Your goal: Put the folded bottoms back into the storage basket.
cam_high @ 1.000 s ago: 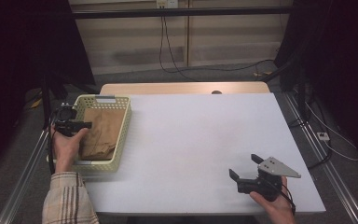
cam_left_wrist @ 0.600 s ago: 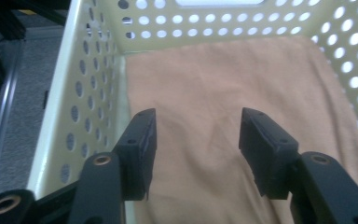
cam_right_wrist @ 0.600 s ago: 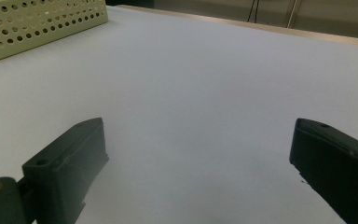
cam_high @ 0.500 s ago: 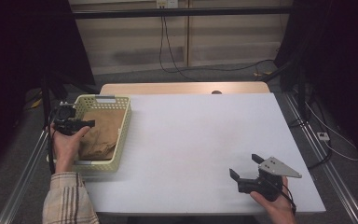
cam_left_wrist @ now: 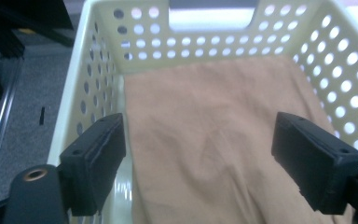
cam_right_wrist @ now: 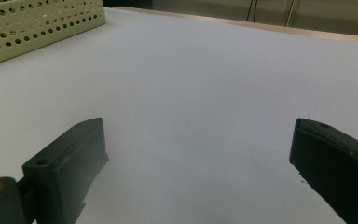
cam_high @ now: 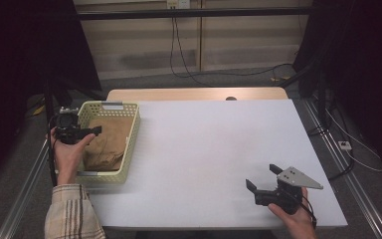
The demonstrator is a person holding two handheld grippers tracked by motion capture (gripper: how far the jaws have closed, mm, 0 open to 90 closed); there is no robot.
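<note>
1. White and bare apart from one basket, the tabletop is stretching across the high view, with a dark floor and loose cables behind it. One cream basket is sitting at its left edge, and one brown cloth is lying crumpled inside. The left gripper is hovering at the basket's left rim, pointing across the cloth; its jaws have just been opening and are standing released, gripping nothing. The right gripper is resting well apart at the near right corner, so the left hand is much the nearer.

2. Looking along the left gripper in its own view, the cloth is lying straight ahead and just beneath the spread jaws, its long side running away toward the far wall of the basket. Neither pad is pressing on it.

3. Seen from the right gripper, the jaws are standing wide apart over bare tabletop, with a corner of the basket far off at upper left.
</note>
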